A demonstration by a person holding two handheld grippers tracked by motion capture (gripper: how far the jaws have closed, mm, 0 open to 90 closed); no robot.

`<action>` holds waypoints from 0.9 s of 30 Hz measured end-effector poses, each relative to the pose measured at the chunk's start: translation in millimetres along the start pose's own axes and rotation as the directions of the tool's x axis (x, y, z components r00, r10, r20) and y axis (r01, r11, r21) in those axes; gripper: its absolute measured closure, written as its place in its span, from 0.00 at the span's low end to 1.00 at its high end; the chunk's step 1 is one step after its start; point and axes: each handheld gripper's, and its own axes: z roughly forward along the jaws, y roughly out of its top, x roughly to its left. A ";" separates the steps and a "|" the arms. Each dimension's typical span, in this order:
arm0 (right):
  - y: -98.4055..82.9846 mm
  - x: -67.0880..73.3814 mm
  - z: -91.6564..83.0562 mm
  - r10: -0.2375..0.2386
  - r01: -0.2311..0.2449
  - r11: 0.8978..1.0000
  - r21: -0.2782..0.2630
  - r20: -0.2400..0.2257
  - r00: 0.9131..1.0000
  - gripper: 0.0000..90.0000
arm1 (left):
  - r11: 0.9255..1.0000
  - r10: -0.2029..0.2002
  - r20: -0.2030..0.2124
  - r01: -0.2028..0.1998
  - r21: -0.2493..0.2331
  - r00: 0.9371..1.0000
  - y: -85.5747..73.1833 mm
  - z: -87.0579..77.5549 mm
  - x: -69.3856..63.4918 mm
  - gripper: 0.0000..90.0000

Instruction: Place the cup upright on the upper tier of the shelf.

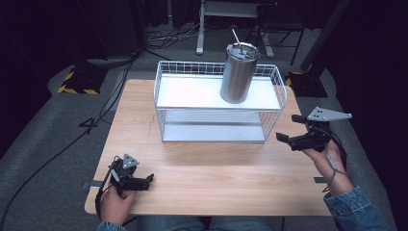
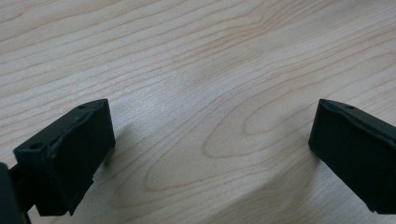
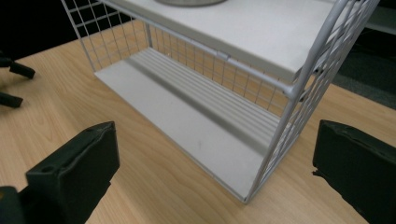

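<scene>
Down at the near edge of the bench [image 1: 202,183], left tongs [image 1: 144,182] wide open, holding nothing, low over bare wood. Farther up on the right, right tongs [image 1: 288,129] also wide open and empty, just beside the wire rack [image 1: 166,103]. Up on the top shelf, the metal cup [image 1: 238,74], standing almost straight, leaning a little. Much closer to the right tongs, ahead and to their left.

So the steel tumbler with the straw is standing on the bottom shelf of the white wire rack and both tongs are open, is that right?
Not quite. The tumbler stands on the top shelf of the rack, as the high view shows; the bottom shelf holds nothing. The rest is right: the left tongs and right tongs are both open.
</scene>
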 end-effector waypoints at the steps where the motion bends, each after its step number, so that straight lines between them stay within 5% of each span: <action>1: -2.9 0.7 1.8 -0.001 0.001 1.000 0.009 -0.001 1.000 0.01 | 1.000 0.000 0.000 0.000 0.000 1.000 0.0 0.0 0.0 0.01; 27: -79.8 28.5 44.2 0.038 -0.031 0.989 0.146 -0.046 0.998 0.02 | 1.000 0.000 0.000 0.000 0.000 1.000 0.0 0.0 0.0 0.01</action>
